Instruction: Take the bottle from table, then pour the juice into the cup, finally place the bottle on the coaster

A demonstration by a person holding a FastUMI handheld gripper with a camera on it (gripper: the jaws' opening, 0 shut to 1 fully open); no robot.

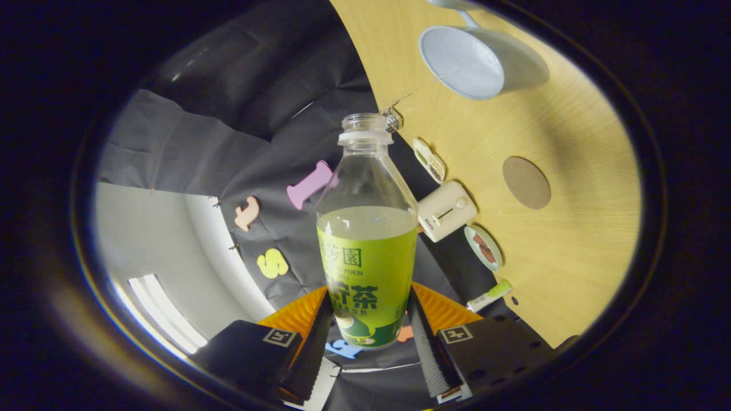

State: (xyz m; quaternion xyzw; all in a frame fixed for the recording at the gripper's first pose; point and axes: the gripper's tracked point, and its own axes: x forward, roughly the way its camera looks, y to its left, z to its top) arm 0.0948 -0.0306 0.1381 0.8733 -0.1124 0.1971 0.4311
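My gripper point(369, 319) is shut on the lower, green-labelled part of an uncapped clear bottle point(367, 228), one finger on each side. The bottle is lifted off the table and the whole view is rolled, so the wooden table point(571, 228) stands on edge beside it. Greenish juice fills the bottle to just above its label. A pale cup point(480, 63) with a handle sits on the table well beyond the bottle's mouth, its opening facing me. A round brown coaster point(526, 182) lies on the table, nearer to the fingers than the cup.
Along the table's far edge by the black cloth wall sit a cream toaster-like box point(445, 211), two small dishes point(483, 246) point(429, 160) and a green-and-white tube point(489, 295). A small metal clip point(391, 121) shows just behind the bottle's mouth.
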